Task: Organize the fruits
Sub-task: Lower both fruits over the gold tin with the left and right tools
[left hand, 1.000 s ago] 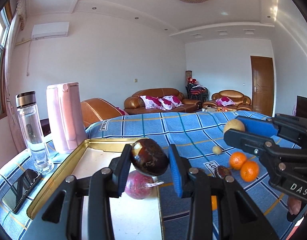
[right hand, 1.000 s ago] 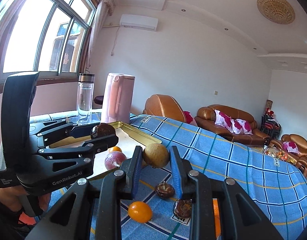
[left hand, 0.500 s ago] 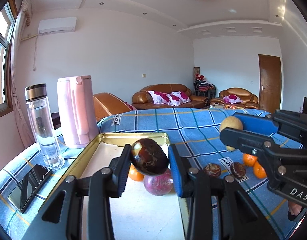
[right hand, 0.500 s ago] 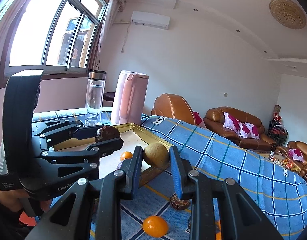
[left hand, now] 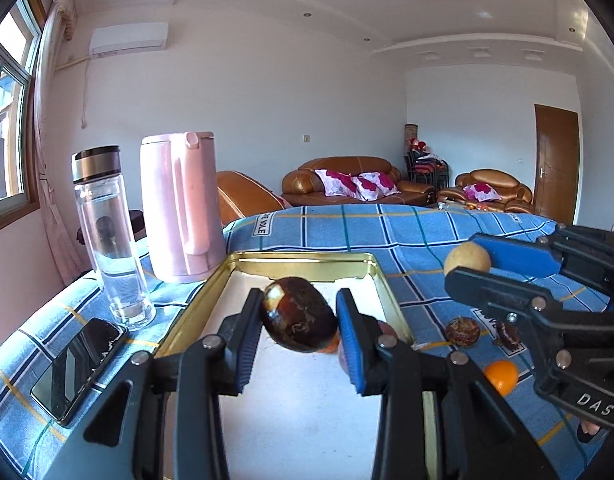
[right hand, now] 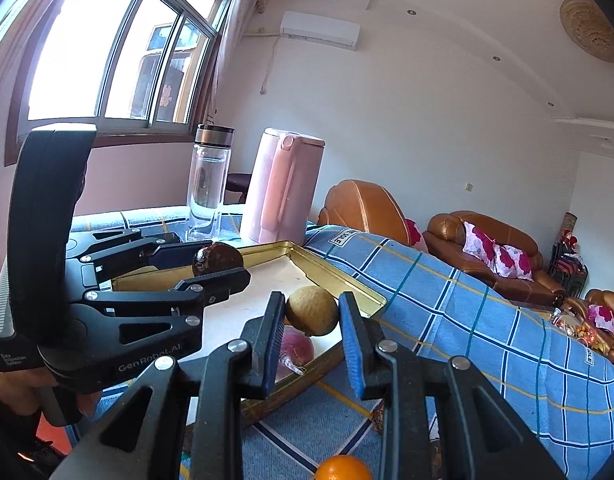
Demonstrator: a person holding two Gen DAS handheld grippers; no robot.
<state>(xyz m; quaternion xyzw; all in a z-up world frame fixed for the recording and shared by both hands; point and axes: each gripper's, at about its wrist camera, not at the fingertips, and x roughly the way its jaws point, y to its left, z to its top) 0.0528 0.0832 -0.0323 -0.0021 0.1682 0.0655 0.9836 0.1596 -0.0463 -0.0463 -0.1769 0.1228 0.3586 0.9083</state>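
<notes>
My left gripper (left hand: 299, 322) pinches dark brown fruit (left hand: 299, 314) above gold tray (left hand: 303, 258) | my right gripper (right hand: 311, 316) pinches tan fruit (right hand: 313, 310) over tray's near rim | bare tray floor ahead

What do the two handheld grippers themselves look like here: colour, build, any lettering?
Both are black plastic linkage frames with silver rivets and ribbed blue pads on the fingers. The left gripper carries a tall curved black housing and white "GenRobot.AI" lettering; the right gripper shows "DAS" in white. No cables or sleeves are visible.
</notes>
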